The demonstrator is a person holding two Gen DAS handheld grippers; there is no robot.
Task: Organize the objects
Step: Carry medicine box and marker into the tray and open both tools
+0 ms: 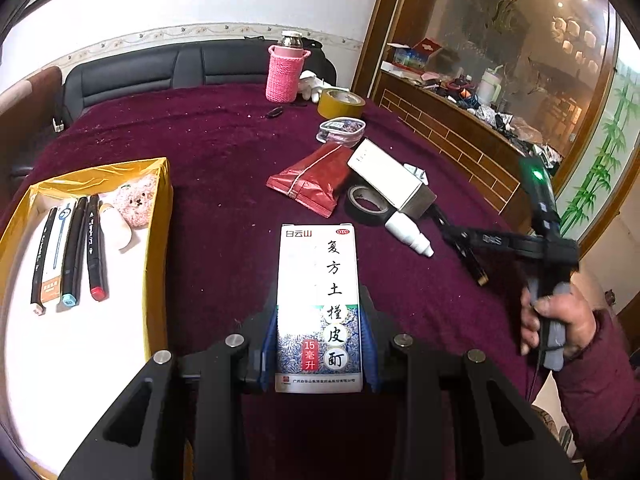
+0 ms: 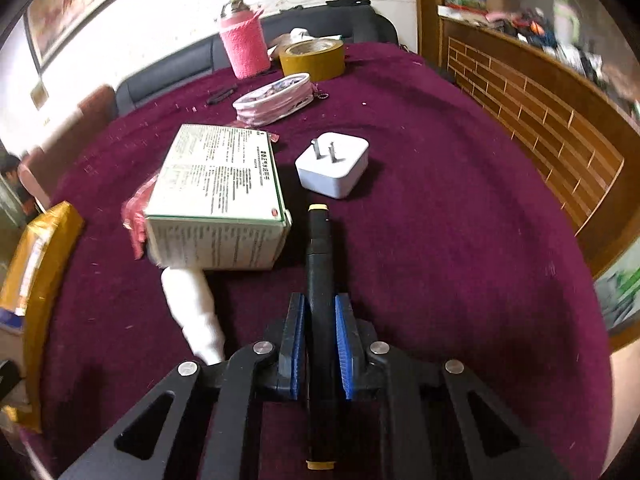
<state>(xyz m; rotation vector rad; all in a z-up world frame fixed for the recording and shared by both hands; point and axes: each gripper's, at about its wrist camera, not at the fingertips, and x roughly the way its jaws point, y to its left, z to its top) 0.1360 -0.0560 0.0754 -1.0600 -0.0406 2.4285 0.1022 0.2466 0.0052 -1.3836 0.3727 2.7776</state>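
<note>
My left gripper is shut on a white medicine box with Chinese print, holding it by its near end above the maroon tablecloth. To its left stands a gold-edged tray holding several markers, a small plush bear and a white bottle. My right gripper is shut on a black marker with yellow ends, its blue pads pressing on both sides of the barrel. In the left wrist view that gripper reaches in from the right, held by a person's hand.
Beside the marker lie a white printed carton, a white plug adapter and a white dropper bottle. Further off are a red pouch, black tape roll, zip pouch, yellow tape and pink-sleeved bottle. A wooden cabinet borders the right.
</note>
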